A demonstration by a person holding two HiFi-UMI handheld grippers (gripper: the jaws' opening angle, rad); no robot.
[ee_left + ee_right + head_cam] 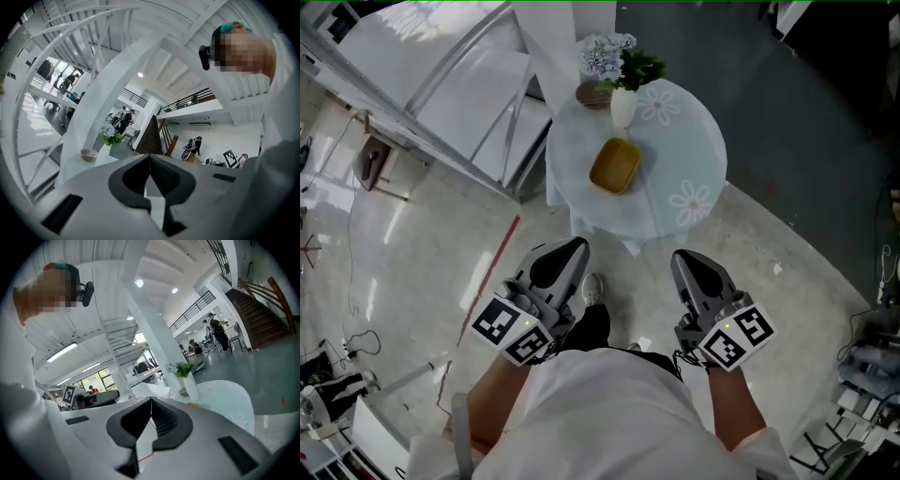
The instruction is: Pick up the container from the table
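Note:
An amber, shallow container lies near the middle of a round table covered with a pale flower-print cloth. Only a yellow sliver of the container peeks over the jaws in the right gripper view. Both grippers hang over the floor on the near side of the table, well short of the container. My left gripper has its jaws together with nothing between them. The right gripper is likewise shut and empty.
A white vase with greenery and a brown bowl stand at the table's far edge. A white stair frame runs along the left. Cables and gear lie on the floor at the left and right edges.

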